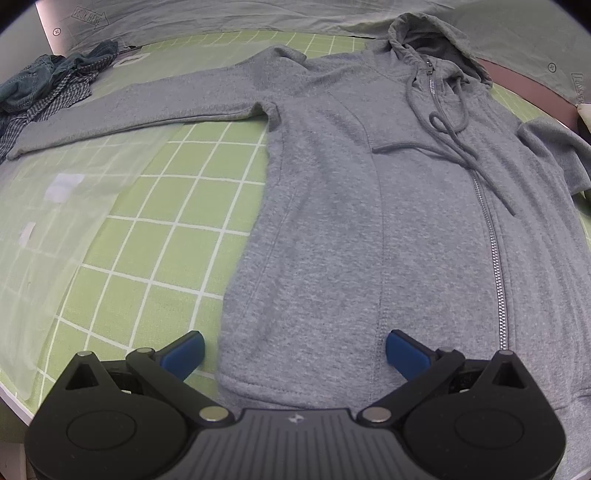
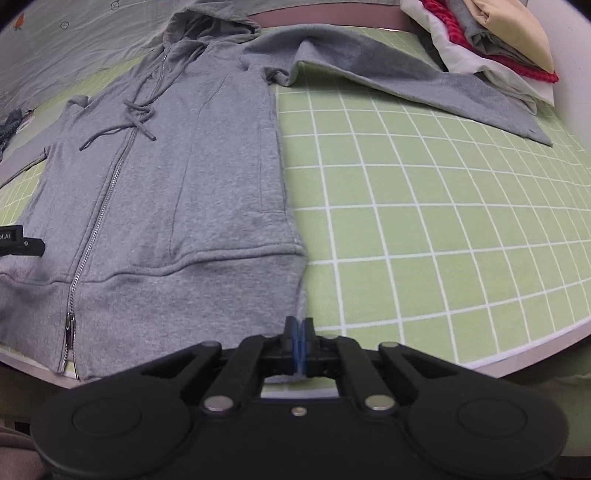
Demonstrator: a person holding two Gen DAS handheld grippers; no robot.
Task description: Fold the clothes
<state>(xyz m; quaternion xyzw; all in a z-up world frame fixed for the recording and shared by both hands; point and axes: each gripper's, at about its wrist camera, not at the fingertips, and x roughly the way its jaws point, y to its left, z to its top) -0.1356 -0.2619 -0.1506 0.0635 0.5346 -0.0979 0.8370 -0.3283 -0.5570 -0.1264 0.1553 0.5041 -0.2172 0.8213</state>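
1. Hoodie (image 1: 332, 221), grey zip-front, lies flat and face up on the green gridded mat (image 2: 443, 221) covering the surface, zipped, hood at the far edge, both sleeves spread out sideways, hem at the near edge and hanging slightly over it.
2. Handling guess: soft fleece-type knit, limp, medium weight for clothing, not slippery, not fragile. Will drape and sag when lifted, so two corners are better than one. Zipper (image 2: 107, 206) adds a stiffer line down the middle; loose drawstrings (image 1: 447, 136) could snag or trail.
3. Best holds, by my read: ribbed hem corners, cuffs, shoulder seams; thicker doubled fabric there pinches well.
4. Right gripper (image 2: 298, 332): fingers closed together at the hem's right corner; a bit of grey fabric looks pinched between the blue pads, though the view is tight.
5. Left gripper (image 1: 293, 350): fingers spread wide, holding nothing, over the left part of the hem.
6. Writing: an arrow-shaped label on the grey sheet (image 1: 90, 17) at the far edge, too distorted to read surely. Partial text ending ".AI" on a black part (image 2: 20, 242) at the right view's left edge. No brand visible on the hoodie.
7. Other clothes: denim and checked pile (image 1: 48, 88) at far left, folded stack (image 2: 495, 40) at far right.
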